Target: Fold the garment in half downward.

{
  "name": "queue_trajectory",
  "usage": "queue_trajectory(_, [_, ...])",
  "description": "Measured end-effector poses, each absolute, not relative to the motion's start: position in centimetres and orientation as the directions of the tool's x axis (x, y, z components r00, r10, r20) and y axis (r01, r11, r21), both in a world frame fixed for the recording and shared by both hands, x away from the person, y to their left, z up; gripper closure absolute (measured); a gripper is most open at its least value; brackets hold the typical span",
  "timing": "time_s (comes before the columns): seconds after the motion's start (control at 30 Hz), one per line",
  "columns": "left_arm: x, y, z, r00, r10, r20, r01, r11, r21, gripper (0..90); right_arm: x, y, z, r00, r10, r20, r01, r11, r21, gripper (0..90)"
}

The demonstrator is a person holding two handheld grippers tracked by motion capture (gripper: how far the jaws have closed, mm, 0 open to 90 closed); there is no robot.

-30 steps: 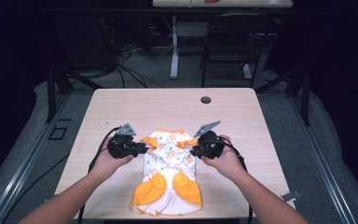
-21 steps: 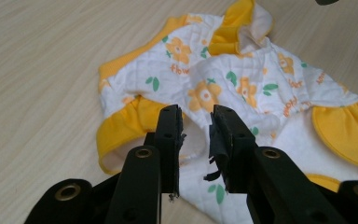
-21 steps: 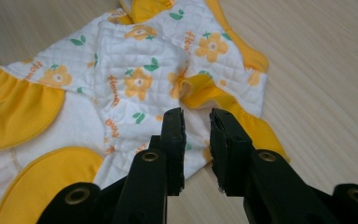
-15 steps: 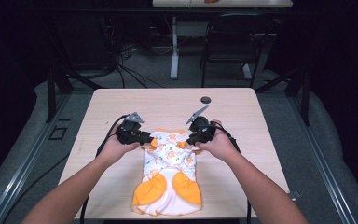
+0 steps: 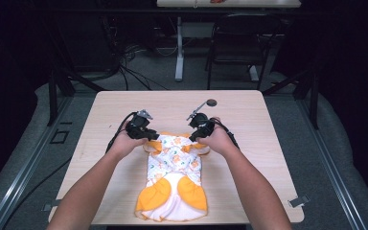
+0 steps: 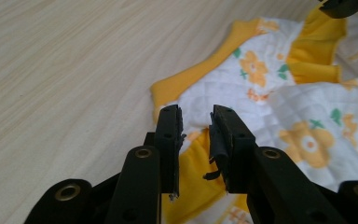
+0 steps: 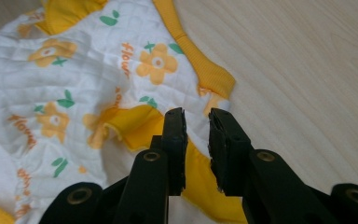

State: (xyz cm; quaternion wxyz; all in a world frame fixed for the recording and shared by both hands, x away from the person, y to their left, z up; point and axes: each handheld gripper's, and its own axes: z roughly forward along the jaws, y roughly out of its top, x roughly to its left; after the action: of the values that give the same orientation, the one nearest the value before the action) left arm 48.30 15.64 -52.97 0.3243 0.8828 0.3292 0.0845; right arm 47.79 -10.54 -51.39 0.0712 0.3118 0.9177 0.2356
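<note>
High view: 1 flowered garment, 1 table, 2 grippers, left gripper and right gripper, both released.

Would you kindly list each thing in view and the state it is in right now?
Baby garment: lying flat on the table, orange legs nearest the person.
Left gripper: open, over the garment's shoulder edge.
Right gripper: open, over the opposite shoulder edge.
Small dark round object: resting near the table's far edge.
</note>
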Motion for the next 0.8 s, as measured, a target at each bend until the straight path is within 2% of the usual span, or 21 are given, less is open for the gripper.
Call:
queue_trajectory(0.23, [49.5, 15.6, -53.8, 0.743, 0.666, -0.068, 0.560, -0.563, 0.608, 70.4, 48.8, -10.5, -52.6, -0.762, 0.647, -0.013, 0.569, 0.680, 0.462, 73.9])
queue_trajectory(0.53, [49.8, 14.8, -55.0, 0.732, 0.678, -0.068, 0.574, -0.560, 0.597, 62.0, 49.4, -10.7, -53.7, -0.740, 0.672, 0.007, 0.599, 0.656, 0.459, 68.3])
queue_trajectory(0.6, [49.7, 14.7, -55.3, 0.725, 0.686, -0.058, 0.574, -0.557, 0.600, 57.4, 49.4, -10.4, -54.1, -0.736, 0.676, 0.014, 0.606, 0.651, 0.457, 62.7])
queue_trajectory(0.8, [49.8, 15.2, -56.0, 0.714, 0.696, -0.074, 0.591, -0.543, 0.596, 53.5, 49.5, -10.4, -55.0, -0.721, 0.693, 0.005, 0.622, 0.645, 0.444, 60.7])
